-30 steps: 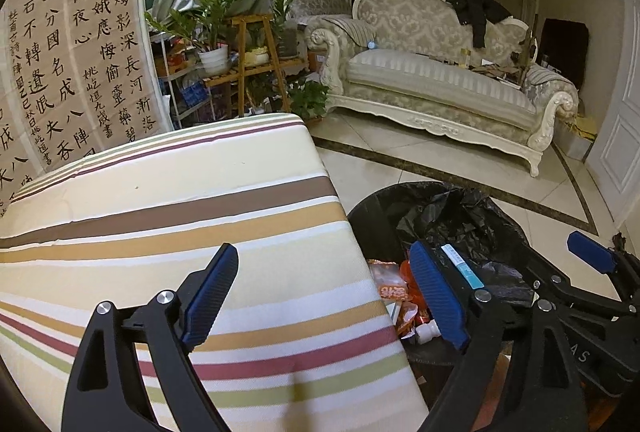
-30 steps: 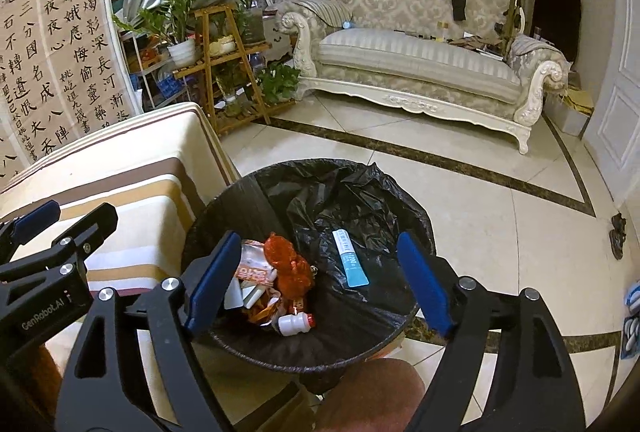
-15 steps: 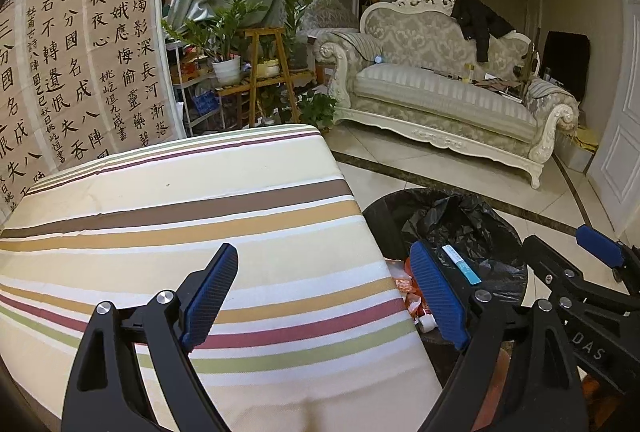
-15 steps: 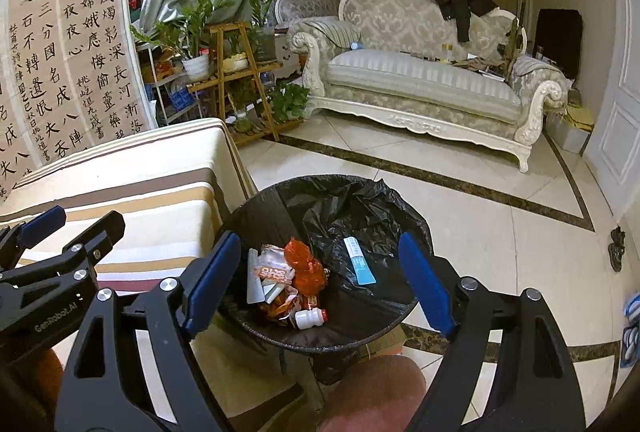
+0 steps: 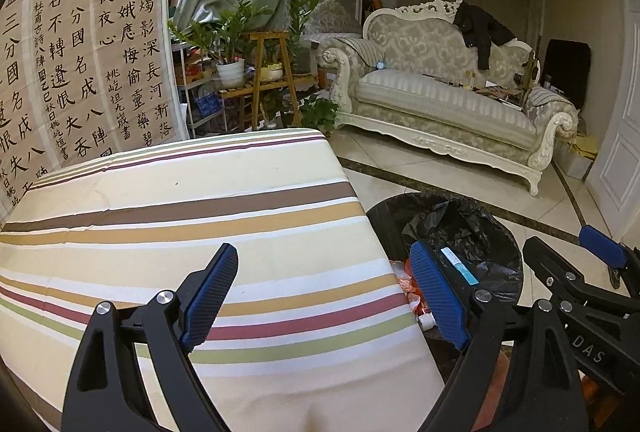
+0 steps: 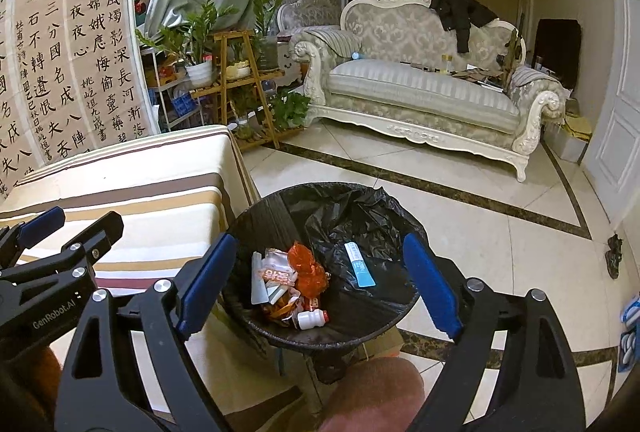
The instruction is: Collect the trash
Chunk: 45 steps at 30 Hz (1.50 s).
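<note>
A black-lined trash bin (image 6: 264, 212) stands on the floor beside the striped table (image 6: 132, 176). Inside lie an orange wrapper (image 6: 306, 266), red-and-white packets (image 6: 276, 272), a small white bottle (image 6: 312, 319) and a blue-and-white tube (image 6: 359, 264). My right gripper (image 6: 320, 282) is open and empty above the bin. My left gripper (image 5: 326, 296) is open and empty above the striped table (image 5: 180, 216) near its right edge; the bin (image 5: 472, 228) shows to its right. Each gripper shows at the edge of the other's view.
A cream sofa (image 6: 420, 96) with a black jacket stands across the tiled floor. A wooden plant stand (image 6: 244, 80) with potted plants sits behind the table. A calligraphy screen (image 5: 80, 52) stands at the left. A white door (image 6: 624, 112) is at the right.
Both grippers have risen and pulled back, so the bin and table look smaller and lower. Both stay open and empty. The trash in the bin has not moved.
</note>
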Each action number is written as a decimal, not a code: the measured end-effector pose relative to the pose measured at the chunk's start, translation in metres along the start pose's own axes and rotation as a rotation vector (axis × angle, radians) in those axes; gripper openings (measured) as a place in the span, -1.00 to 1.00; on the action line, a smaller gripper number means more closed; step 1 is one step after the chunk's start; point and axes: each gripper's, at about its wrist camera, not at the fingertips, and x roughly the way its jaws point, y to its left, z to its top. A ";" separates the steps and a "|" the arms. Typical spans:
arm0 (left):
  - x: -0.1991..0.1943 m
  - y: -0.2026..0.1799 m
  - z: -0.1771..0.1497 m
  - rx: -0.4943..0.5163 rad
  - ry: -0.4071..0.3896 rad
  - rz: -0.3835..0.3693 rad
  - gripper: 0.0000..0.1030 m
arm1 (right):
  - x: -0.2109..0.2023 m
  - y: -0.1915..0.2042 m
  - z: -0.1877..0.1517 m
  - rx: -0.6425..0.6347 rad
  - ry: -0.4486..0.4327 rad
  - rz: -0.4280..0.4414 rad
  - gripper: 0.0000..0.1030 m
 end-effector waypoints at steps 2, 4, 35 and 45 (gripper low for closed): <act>0.000 0.001 0.000 -0.002 0.000 -0.001 0.65 | -0.001 0.001 0.000 -0.001 -0.002 0.001 0.63; -0.001 0.002 -0.001 -0.003 -0.001 -0.001 0.65 | -0.001 0.002 0.000 -0.003 -0.002 -0.001 0.63; 0.003 0.008 -0.005 -0.024 0.019 0.000 0.65 | 0.000 0.005 -0.001 -0.006 0.003 -0.001 0.63; 0.005 0.006 -0.005 -0.022 0.022 -0.003 0.65 | 0.001 0.007 -0.002 -0.007 0.004 -0.002 0.63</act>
